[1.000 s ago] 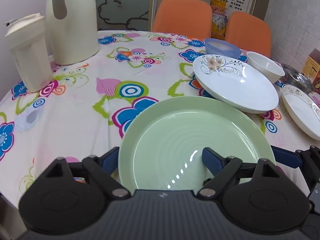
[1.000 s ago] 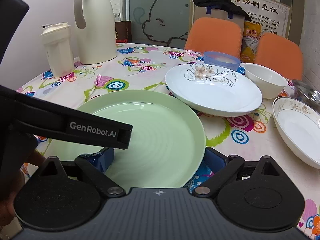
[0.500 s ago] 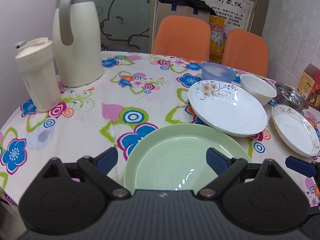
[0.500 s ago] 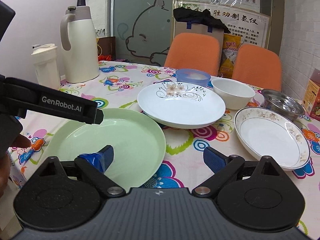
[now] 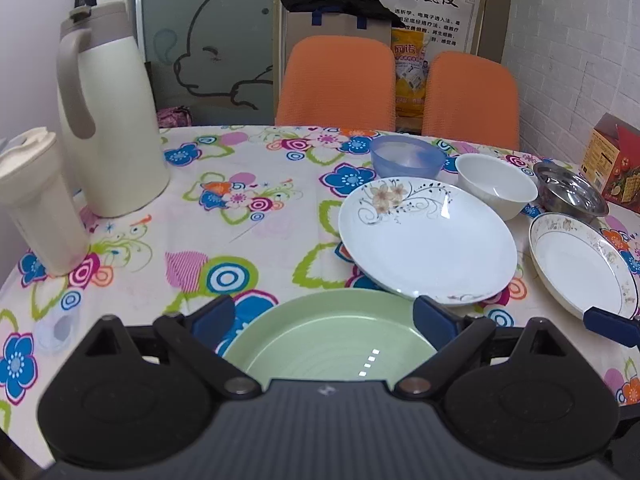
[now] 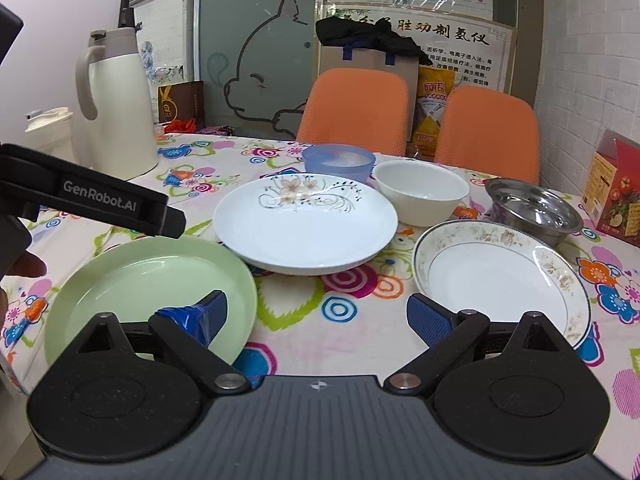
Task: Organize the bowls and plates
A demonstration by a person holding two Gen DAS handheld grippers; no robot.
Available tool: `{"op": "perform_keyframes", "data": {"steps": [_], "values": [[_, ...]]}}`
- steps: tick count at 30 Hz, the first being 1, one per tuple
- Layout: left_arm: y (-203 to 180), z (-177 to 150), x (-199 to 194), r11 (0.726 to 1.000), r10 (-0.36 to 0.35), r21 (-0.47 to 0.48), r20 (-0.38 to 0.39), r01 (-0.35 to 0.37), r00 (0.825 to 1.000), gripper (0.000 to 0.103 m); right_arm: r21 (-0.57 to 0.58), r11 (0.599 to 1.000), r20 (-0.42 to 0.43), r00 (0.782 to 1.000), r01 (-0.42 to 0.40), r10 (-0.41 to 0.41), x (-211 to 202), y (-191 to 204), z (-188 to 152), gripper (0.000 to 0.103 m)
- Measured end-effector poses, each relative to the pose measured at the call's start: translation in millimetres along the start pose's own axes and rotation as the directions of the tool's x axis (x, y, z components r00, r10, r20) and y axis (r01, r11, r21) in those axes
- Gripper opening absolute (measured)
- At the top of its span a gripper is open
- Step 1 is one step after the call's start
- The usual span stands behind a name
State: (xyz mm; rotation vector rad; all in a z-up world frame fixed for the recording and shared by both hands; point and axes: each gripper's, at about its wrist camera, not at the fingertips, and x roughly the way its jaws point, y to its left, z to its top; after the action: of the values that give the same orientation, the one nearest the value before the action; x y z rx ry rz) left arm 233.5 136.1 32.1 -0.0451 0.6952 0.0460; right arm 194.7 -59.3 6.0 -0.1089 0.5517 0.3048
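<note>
At the near edge of the table [image 5: 132,240], the left gripper [image 5: 322,316] hovers with its jaws wide and nothing between them, above the green plate [image 5: 332,336], which lies flat on the flowered cloth. A second ago both grippers sat low and close over this plate; they have since lifted and drawn back, so far more of the table now shows. That reads as the green plate set down and let go, ready to serve as the base of a stack. The right gripper [image 6: 316,312] is likewise spread wide and empty, over bare cloth between the green plate and the gold-rimmed plate [image 6: 500,276] near the right edge.

Beyond lies the flowered white plate [image 6: 304,224], then the white bowl [image 6: 420,192], the blue bowl [image 6: 338,160] and the steel bowl [image 6: 532,208] toward the far edge.

Only the right view shows the left gripper from outside, with a fingertip of the person holding it, and the gap of cloth between green and gold-rimmed plates. Only the left view shows the whole thermos [image 5: 108,120] and the lidded cup [image 5: 36,204] along the left edge.
</note>
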Motion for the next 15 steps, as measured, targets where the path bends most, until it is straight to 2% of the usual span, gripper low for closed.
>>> {"op": "perform_keyframes", "data": {"steps": [7,11,15], "values": [[10,40,36,1.000,-0.010,-0.010,-0.011,0.009,1.000,0.096,-0.008,0.999,0.017,0.999,0.031,-0.031,31,-25,26,0.084],[12,59,71,1.000,-0.022,-0.010,-0.060,0.021,0.998,0.096,-0.029,0.999,0.010,1.000,0.020,-0.020,64,-30,46,0.084],[7,71,105,0.999,-0.038,-0.003,-0.119,0.038,0.992,0.096,-0.046,0.999,-0.038,0.999,0.005,-0.007,99,-30,57,0.084]]}}
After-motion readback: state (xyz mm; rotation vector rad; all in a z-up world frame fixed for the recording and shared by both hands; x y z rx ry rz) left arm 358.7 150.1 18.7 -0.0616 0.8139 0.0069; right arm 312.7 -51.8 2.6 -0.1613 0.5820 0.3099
